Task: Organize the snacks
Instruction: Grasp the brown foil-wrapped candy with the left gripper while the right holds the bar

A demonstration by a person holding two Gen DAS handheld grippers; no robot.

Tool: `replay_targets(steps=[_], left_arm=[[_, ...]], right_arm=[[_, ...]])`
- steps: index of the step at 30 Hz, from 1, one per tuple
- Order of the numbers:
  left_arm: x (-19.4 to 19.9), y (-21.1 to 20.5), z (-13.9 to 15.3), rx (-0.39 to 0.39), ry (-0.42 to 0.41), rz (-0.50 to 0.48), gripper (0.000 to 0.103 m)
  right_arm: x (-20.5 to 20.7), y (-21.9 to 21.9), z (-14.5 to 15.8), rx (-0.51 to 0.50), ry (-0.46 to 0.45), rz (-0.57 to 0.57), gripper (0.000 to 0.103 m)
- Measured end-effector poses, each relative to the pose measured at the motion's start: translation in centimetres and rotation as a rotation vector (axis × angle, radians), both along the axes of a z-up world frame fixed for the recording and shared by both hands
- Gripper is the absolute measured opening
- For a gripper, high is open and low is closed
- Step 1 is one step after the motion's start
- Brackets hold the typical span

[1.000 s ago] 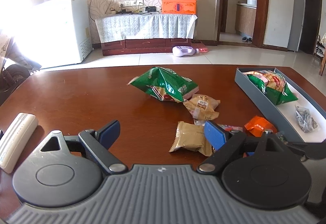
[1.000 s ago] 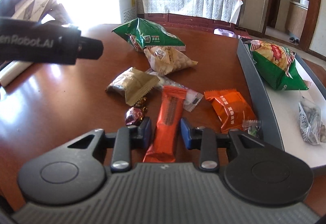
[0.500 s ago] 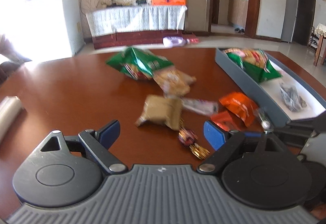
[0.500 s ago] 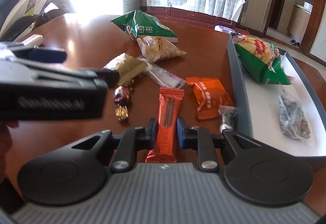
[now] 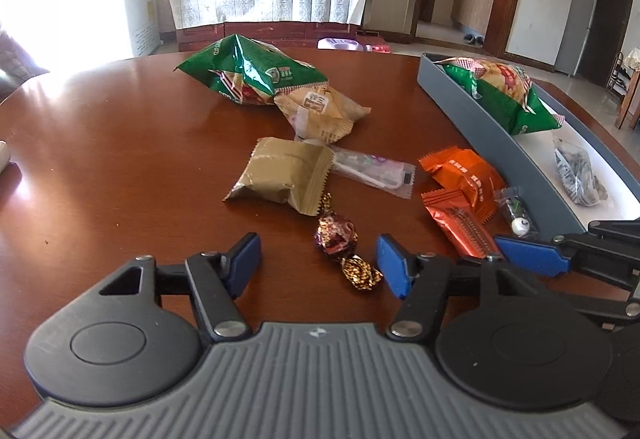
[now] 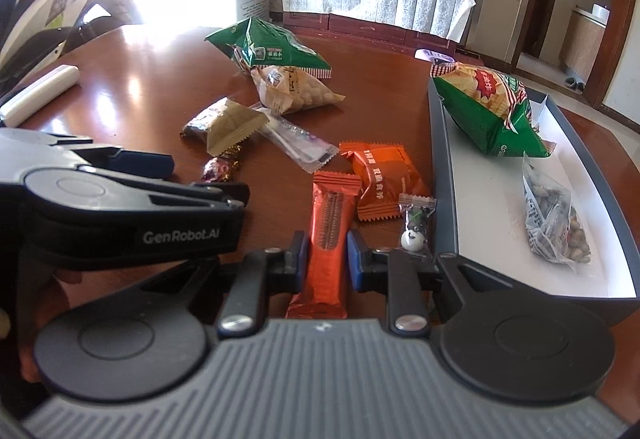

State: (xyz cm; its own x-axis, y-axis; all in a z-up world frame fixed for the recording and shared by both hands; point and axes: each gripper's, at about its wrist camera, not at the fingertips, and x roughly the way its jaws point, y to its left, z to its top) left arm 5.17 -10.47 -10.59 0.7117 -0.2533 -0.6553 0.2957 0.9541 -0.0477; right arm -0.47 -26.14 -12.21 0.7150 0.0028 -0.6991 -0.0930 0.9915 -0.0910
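The right hand-held gripper (image 6: 327,257) is squeezing a long orange snack bar (image 6: 330,235) between its blue pads. The bar lies on the brown desk (image 6: 152,95), just left of the grey tray (image 6: 440,175). The left hand-held gripper (image 5: 318,263) is closing, but its pads do not touch anything. A shiny wrapped candy (image 5: 344,249) sits between them on the desk. In the tray are a green chip bag (image 6: 492,107) at the far end and a small bag of nuts (image 6: 556,215) nearer. Another green bag (image 5: 248,71), a tan packet (image 5: 280,175) and a flat orange packet (image 5: 464,171) lie on the desk.
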Motion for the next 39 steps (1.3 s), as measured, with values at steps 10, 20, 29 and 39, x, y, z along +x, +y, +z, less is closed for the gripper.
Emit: replay_targets(steps=[10,20,29,39], left_arm=[[0.5,0.8,0.2,0.021,-0.008,0.027,0.026],[0.4,1.7,0.2,-0.003,0.014,0.026,0.025],[0.1,3.7,0.1,0.004,0.02,0.039,0.025],[0.2,4.5,-0.2,0.038,-0.008,0.059,0.025]], right_arm=[[-0.1,0.9,-0.1,-0.046,-0.017,0.02,0.024],[-0.2,1.6,-0.1,-0.046,-0.016,0.045,0.024],[-0.3,1.9,0.1,-0.04,-0.019,0.056,0.024],[-0.4,2.2,-0.2,-0.046,-0.016,0.068,0.024]])
